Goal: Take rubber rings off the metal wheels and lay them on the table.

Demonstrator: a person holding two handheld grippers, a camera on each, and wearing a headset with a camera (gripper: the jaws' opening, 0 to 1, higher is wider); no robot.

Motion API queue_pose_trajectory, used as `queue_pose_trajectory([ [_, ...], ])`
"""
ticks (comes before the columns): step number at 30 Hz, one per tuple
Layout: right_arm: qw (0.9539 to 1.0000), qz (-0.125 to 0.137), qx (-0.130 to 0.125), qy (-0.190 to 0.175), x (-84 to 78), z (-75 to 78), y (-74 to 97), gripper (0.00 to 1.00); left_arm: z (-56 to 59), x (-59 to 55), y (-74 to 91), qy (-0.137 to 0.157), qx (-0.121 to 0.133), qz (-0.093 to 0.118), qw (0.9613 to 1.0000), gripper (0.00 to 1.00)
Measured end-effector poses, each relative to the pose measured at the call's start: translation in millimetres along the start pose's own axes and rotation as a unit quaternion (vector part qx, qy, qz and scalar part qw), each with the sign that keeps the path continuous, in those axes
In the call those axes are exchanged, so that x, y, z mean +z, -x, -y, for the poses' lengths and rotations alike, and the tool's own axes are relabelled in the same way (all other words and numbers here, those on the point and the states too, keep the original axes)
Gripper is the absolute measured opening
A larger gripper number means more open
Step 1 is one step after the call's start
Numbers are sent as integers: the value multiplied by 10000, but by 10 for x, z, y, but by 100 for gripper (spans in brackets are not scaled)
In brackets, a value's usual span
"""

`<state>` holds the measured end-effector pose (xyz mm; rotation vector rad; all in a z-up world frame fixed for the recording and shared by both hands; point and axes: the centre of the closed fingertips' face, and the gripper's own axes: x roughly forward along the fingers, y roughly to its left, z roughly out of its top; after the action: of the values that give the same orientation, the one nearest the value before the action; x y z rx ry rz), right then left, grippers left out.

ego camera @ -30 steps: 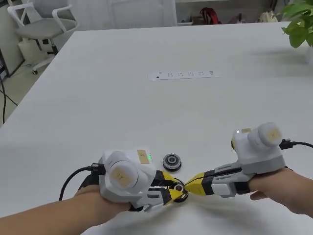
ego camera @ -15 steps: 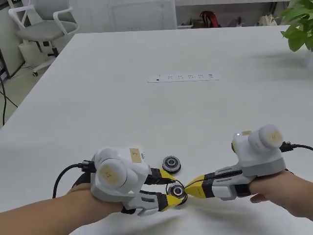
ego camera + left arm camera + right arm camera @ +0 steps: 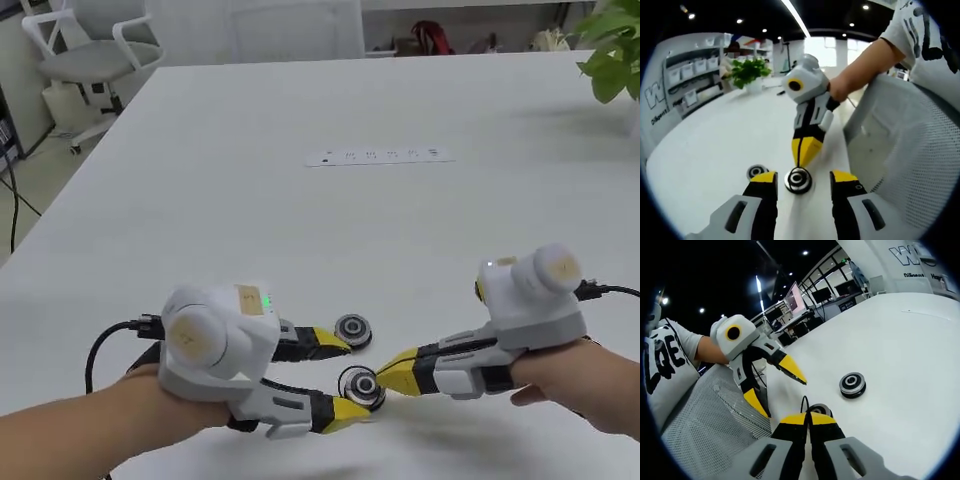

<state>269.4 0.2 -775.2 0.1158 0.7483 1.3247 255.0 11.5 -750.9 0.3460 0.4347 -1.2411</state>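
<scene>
Key relation: the near metal wheel (image 3: 798,180) sits on the table (image 3: 300,230) right between the two grippers, which point at each other nose to nose. Left gripper (image 3: 347,376) has its jaws wide open and holds nothing. In the left gripper view the wheel lies in the gap between the yellow tips, slightly ahead of them, touching neither as far as we can see. Right gripper (image 3: 388,377) is the one in contact. Its jaws are closed tip to tip at the wheel's rim, and in the right gripper view a thin black loop stands up at the tips. We take that loop to be the rubber ring (image 3: 802,402) pinched and lifted, but it is too fine to be sure. The wheel lies flat, axle up, so it has no long axis to line up on; it is a bright hub inside a dark outer band. We judge the coming move needs the left jaws to close across the wheel body and pin it while the right peels away. A second wheel (image 3: 352,329) lies flat near the left gripper's far jaw, apart from both, its dark band on.
</scene>
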Motion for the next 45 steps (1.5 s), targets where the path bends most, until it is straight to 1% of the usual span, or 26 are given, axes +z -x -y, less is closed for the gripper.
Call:
queue_pose_trajectory([
  [3,10000,5,26,5,14,-17,-3,0,-39,-33,53,55,61,-9,10000,45],
  [6,10000,17,66,10,40,-48,-12,0,-47,-67,100,81,91,-15,9999,48],
  [8,10000,19,89,20,51,-63,-21,0,-44,-83,130,153,97,16,9998,51],
  [12,9998,16,159,68,103,-108,-57,0,-66,-171,194,129,154,-53,9998,53],
  [15,9998,10,181,103,136,-119,-82,0,-97,-194,244,142,240,-50,9996,57],
  [21,9996,4,227,172,199,-140,-133,0,-197,-231,363,225,426,-15,9988,58],
  [28,9994,-15,222,256,265,-150,-244,0,-225,-320,452,191,523,-96,9984,61],
  [29,9994,-21,217,261,266,-149,-262,0,-234,-340,469,228,544,-99,9982,62],
  [35,9994,-62,106,315,241,-111,-398,0,-252,-421,520,235,642,-175,9975,64],
  [39,9993,-136,19,360,209,-94,-478,0,-255,-437,532,273,660,-183,9973,65],
  [41,9990,-156,-73,401,195,-80,-519,0,-255,-446,537,281,659,-188,9973,65],
  [42,9987,-168,-168,449,187,-56,-544,0,-259,-453,539,283,659,-194,9972,65],
  [45,9983,-179,-244,498,172,-44,-584,0,-257,-461,541,299,664,-214,9971,65],
])
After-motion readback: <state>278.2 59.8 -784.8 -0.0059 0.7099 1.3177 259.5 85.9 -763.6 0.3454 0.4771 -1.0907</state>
